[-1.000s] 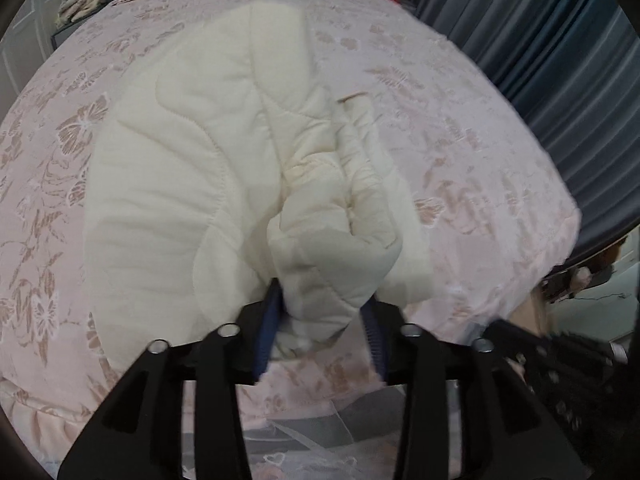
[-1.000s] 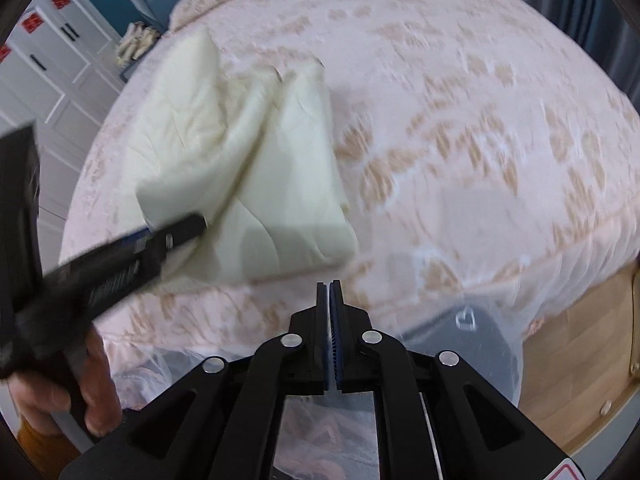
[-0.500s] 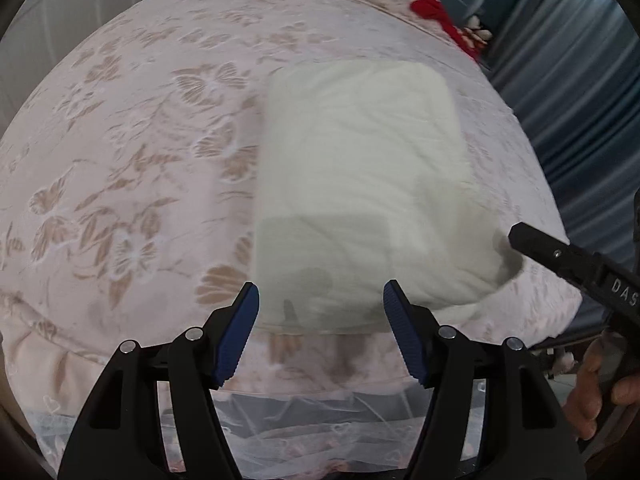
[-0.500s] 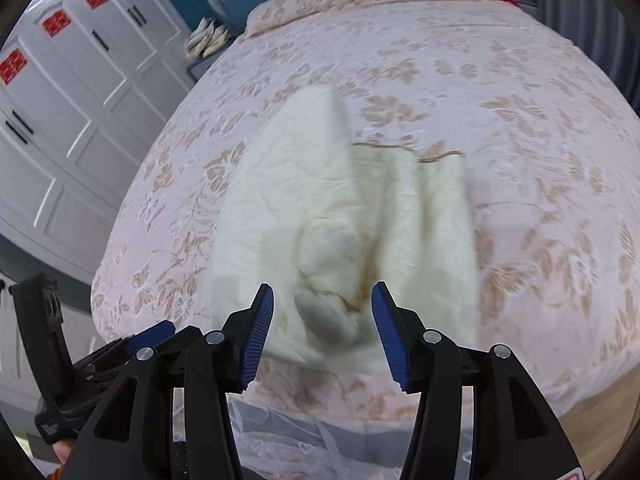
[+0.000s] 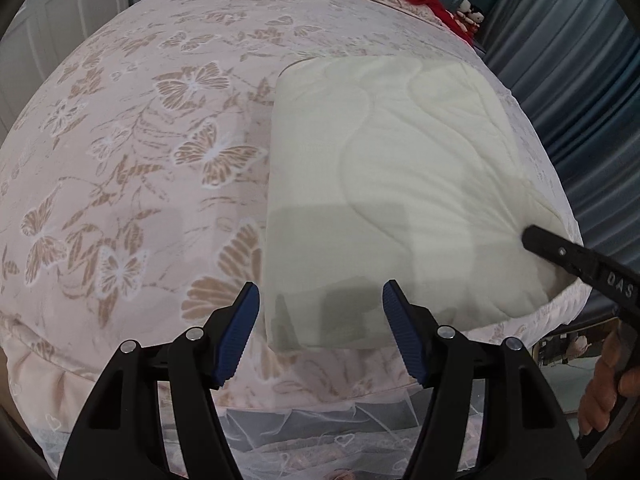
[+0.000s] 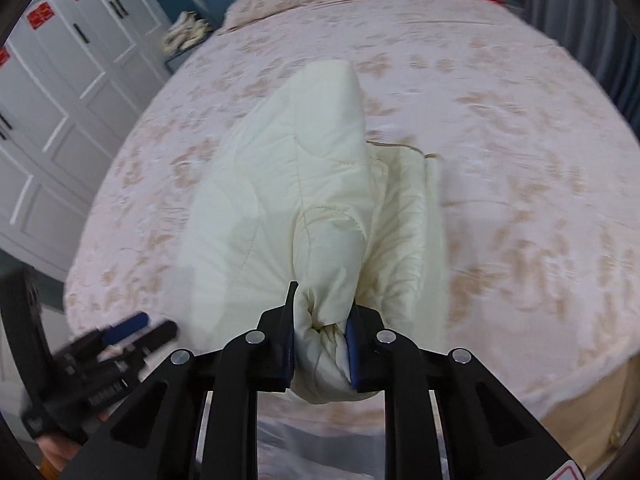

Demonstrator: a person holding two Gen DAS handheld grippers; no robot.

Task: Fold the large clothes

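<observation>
A cream quilted garment is seen folded into a thick pad on the near right part of the bed, its wavy stitching visible and its near edge lying close to the bed's edge. The left gripper is held wide open just short of that edge, with nothing between its blue pads. The right gripper is closed on a bunched corner of the garment, and the puffy fabric is drawn up into a ridge running away from the jaws, a brown-trimmed layer being exposed beside it.
</observation>
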